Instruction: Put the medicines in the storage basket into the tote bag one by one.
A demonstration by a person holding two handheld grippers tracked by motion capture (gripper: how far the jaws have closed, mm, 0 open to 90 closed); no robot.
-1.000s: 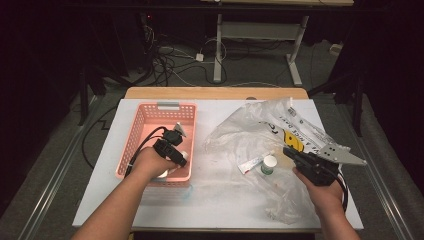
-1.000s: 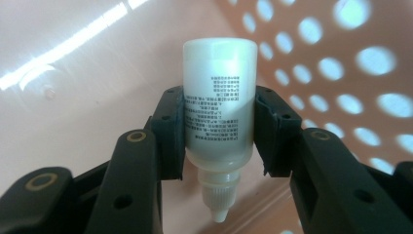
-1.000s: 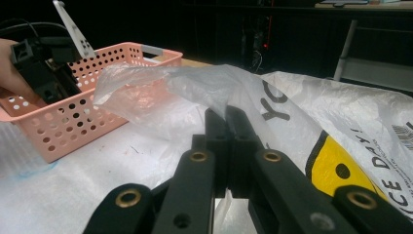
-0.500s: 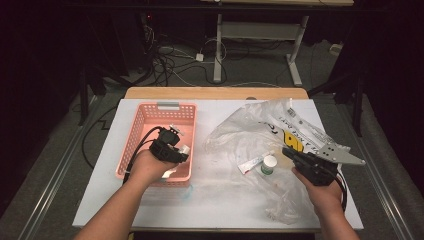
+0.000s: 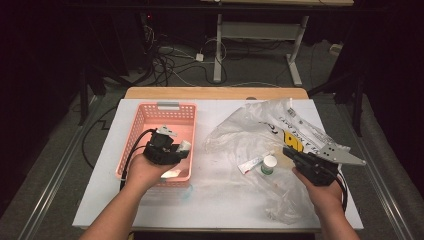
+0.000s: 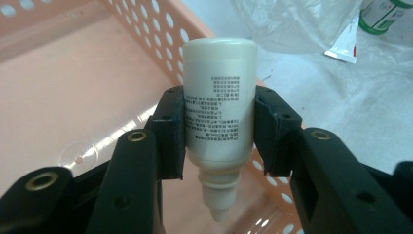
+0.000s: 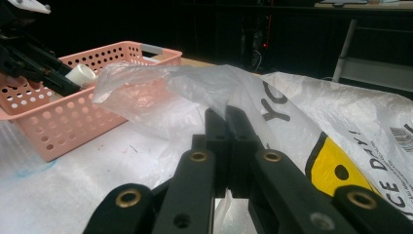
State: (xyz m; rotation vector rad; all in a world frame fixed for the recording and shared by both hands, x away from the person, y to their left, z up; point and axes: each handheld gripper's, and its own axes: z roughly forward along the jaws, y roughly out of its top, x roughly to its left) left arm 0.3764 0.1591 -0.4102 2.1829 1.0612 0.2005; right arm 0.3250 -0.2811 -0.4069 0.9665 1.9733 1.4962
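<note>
Readable print on the bag and the bottle

The plastic bag [image 7: 311, 126] shows black letters "YO" above a yellow smiley face, with "CE DAY!" beside it and a barcode at the edge. The white bottle [image 6: 220, 112] carries small black print, too fine to read.

Left gripper [image 6: 220, 134] clamped on white dropper bottle [image 6: 221, 100], nozzle pointing back toward camera, printed label facing up. Held over pink perforated basket [image 6: 73, 97]. Beyond basket wall: clear plastic bag [image 6: 292, 24], green-and-white bottle [image 6: 384, 17], small tube [image 6: 343, 46].
</note>
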